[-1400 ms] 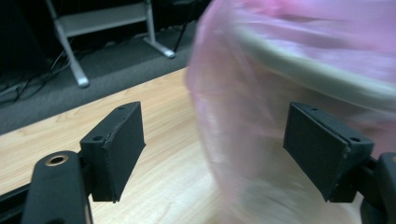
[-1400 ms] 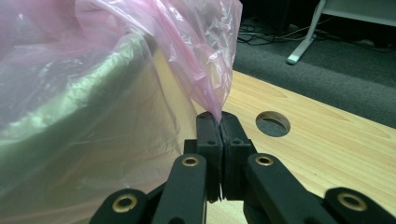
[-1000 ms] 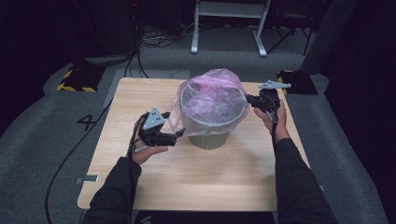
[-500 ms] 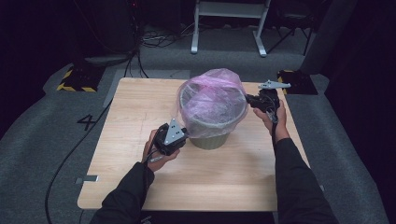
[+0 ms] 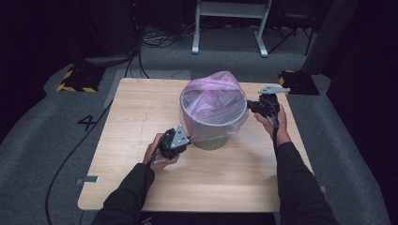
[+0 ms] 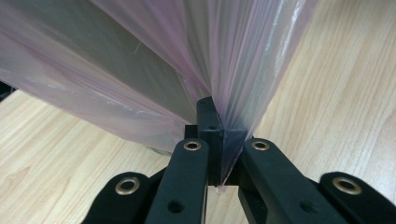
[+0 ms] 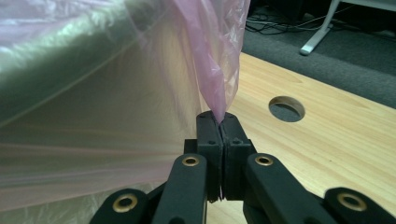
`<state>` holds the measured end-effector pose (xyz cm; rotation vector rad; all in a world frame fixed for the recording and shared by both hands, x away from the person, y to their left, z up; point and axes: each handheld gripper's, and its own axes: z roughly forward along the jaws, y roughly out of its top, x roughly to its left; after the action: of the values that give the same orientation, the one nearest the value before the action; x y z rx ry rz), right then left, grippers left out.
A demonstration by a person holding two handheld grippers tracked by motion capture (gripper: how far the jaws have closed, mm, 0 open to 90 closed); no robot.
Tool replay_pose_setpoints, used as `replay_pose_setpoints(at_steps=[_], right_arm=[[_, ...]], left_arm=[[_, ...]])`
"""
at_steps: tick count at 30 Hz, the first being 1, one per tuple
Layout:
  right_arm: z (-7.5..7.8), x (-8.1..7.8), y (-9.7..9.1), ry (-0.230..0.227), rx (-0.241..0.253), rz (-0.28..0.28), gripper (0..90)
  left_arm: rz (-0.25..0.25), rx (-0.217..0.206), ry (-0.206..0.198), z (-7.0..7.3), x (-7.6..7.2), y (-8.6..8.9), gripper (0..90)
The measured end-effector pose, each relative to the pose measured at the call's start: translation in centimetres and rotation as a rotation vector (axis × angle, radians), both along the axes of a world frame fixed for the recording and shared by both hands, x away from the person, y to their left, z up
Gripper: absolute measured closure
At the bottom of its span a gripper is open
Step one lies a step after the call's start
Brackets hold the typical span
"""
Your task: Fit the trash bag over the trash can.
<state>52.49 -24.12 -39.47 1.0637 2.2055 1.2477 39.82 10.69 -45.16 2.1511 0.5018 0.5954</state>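
High view: grey bin (image 5: 213, 136) stands mid-table (image 5: 141, 108), pink bag (image 5: 213, 101) draped over its rim.
Left gripper (image 6: 215, 135): just clamped on the bag's skirt, low at the bin's near side, probably to draw it down.
Right gripper (image 7: 219, 128): pinching the bag's edge at the far side, likely holding it taut.

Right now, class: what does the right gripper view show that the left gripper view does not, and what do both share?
Right gripper view: a round hole in the table top and grey floor with a white frame leg beyond. Left gripper view: the pink bag draped down to bare wood on both sides. Both: black jaws closed on the bag's film over the wooden table, beside the grey bin.
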Motion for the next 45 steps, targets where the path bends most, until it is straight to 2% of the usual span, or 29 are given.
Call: replay_pose_setpoints(at_steps=[2,5,8,12,14,16,18,22,29,34,37,39,41,42,45], right_arm=[[-0.1,-0.1,0.1,0.005,0.002,0.001,86.7],[0.0,-0.1,-0.1,0.006,0.004,-0.022,73.0],[0.5,-0.3,-0.7,-0.013,0.004,-0.053,58.1],[1.9,-0.7,-2.0,-0.046,0.049,-0.028,43.3],[2.9,-1.1,-2.7,-0.074,0.058,-0.019,38.8],[3.7,-1.3,-3.3,-0.091,0.089,-0.007,37.6],[4.6,-1.7,-3.7,-0.128,0.099,-0.015,32.9],[6.0,-1.9,-3.3,-0.173,0.096,0.02,33.1],[6.9,-1.6,-0.3,-0.189,0.063,0.109,33.1],[7.1,-0.8,1.9,-0.184,0.006,0.143,33.9],[6.9,-0.3,2.9,-0.202,-0.049,0.157,42.5],[6.8,0.2,3.3,-0.2,-0.063,0.167,49.4],[6.8,0.5,3.7,-0.207,-0.074,0.163,58.8],[6.9,0.6,3.8,-0.214,-0.079,0.162,60.3],[6.8,0.8,4.4,-0.243,-0.13,0.148,69.6]], left_arm=[[0.004,0.014,-0.015,-0.1,0.0,-0.2,89.8],[0.006,0.012,-0.015,-0.2,-0.1,0.0,89.7],[0.01,-0.003,-0.006,-0.3,-0.1,0.4,89.7],[0.016,-0.012,-0.001,-0.3,-0.1,0.7,89.7],[0.015,-0.013,-0.005,-0.2,-0.1,0.6,89.7],[0.01,-0.006,-0.006,-0.1,-0.1,0.5,89.7],[0.006,-0.005,-0.004,-0.1,-0.1,0.4,89.7],[0.003,-0.005,0.002,-0.1,0.0,0.3,89.7],[0.007,0.004,0.01,0.2,0.2,0.2,89.7],[0.016,0.001,0.015,0.2,0.3,0.4,89.7],[0.017,-0.001,0.016,0.2,0.4,0.4,89.7],[0.023,-0.013,0.022,0.2,0.5,0.5,89.7],[0.026,-0.016,0.027,0.1,0.6,0.6,89.7],[0.026,-0.018,0.029,0.0,0.7,0.6,89.7],[0.022,-0.02,0.035,0.0,0.7,0.7,89.7]])
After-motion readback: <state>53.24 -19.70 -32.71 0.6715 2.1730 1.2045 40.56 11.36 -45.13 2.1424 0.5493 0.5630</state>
